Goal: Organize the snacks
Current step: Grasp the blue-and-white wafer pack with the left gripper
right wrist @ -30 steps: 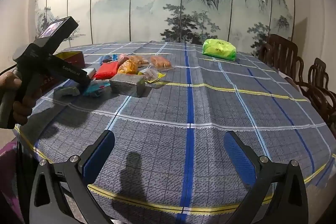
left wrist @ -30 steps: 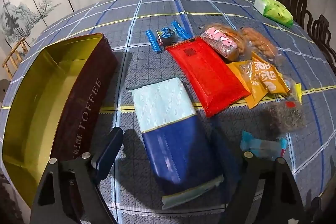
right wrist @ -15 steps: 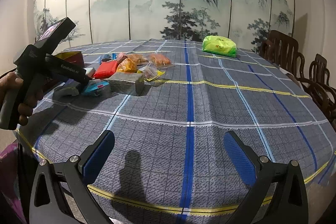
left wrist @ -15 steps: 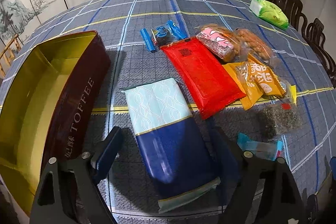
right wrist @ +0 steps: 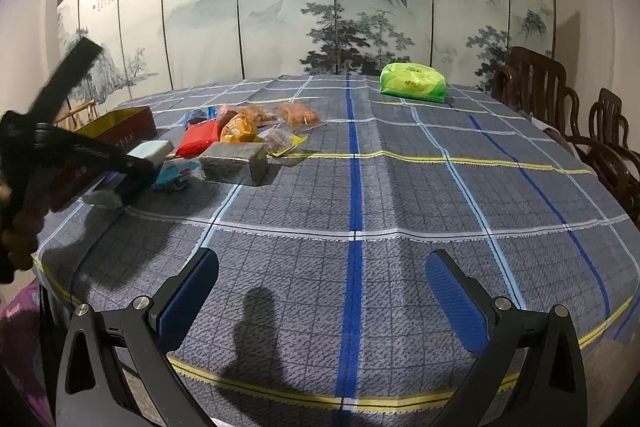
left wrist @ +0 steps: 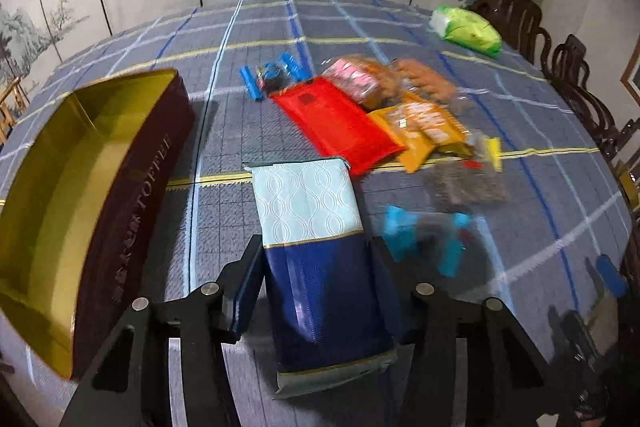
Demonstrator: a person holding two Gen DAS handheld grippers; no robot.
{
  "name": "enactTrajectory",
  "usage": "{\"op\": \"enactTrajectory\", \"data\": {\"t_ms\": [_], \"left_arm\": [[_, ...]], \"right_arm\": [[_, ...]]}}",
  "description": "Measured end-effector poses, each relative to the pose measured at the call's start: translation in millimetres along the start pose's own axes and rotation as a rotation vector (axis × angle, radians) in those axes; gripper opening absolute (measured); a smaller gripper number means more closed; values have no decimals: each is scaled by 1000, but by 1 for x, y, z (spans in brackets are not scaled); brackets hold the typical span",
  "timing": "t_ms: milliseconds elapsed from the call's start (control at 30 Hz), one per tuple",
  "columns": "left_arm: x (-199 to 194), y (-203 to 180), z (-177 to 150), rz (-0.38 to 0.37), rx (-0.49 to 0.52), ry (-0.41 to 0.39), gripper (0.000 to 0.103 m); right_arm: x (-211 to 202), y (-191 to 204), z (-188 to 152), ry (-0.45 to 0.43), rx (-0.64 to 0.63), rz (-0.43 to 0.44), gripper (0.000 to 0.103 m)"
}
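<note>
Plaid-clothed bench [left wrist: 400, 27], left wrist: left gripper [left wrist: 316, 291] pinching the navy-and-pale-blue foil snack packet [left wrist: 320, 251] beside the open maroon toffee tin [left wrist: 132, 195]; right wrist: right gripper [right wrist: 322, 291] spread wide, holding nothing, over bare cloth, packet [right wrist: 154, 151] far left.

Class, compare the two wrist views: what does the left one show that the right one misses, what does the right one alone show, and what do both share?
Left only: the toffee tin's gold inside, bare of snacks, and the left gripper closing around the blue packet. Right only: the open right gripper over bare cloth, and the left gripper from outside. Both: the tin, red packet, green pack.
</note>
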State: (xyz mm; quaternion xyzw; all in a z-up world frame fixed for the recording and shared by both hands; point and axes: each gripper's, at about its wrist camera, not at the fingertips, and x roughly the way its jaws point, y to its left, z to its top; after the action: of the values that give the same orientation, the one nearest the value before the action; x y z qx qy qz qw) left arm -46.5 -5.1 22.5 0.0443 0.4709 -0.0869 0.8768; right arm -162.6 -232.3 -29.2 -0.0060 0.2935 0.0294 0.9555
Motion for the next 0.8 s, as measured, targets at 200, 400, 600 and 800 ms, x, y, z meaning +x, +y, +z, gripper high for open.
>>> {"op": "enactTrajectory", "data": {"t_ms": [200, 400, 600, 800], "left_arm": [[-35, -16, 0, 5, 52, -84, 47], [-56, -18, 2, -19, 55, -107, 47], [-68, -12, 1, -46, 24, -125, 47], [-76, -4, 0, -49, 9, -136, 48]], "right_arm": [[1, 2, 1, 8, -12, -6, 103], [1, 3, 0, 11, -12, -4, 103], [-1, 8, 3, 27, -25, 65, 102], [-5, 26, 21, 37, -59, 167, 93]]}}
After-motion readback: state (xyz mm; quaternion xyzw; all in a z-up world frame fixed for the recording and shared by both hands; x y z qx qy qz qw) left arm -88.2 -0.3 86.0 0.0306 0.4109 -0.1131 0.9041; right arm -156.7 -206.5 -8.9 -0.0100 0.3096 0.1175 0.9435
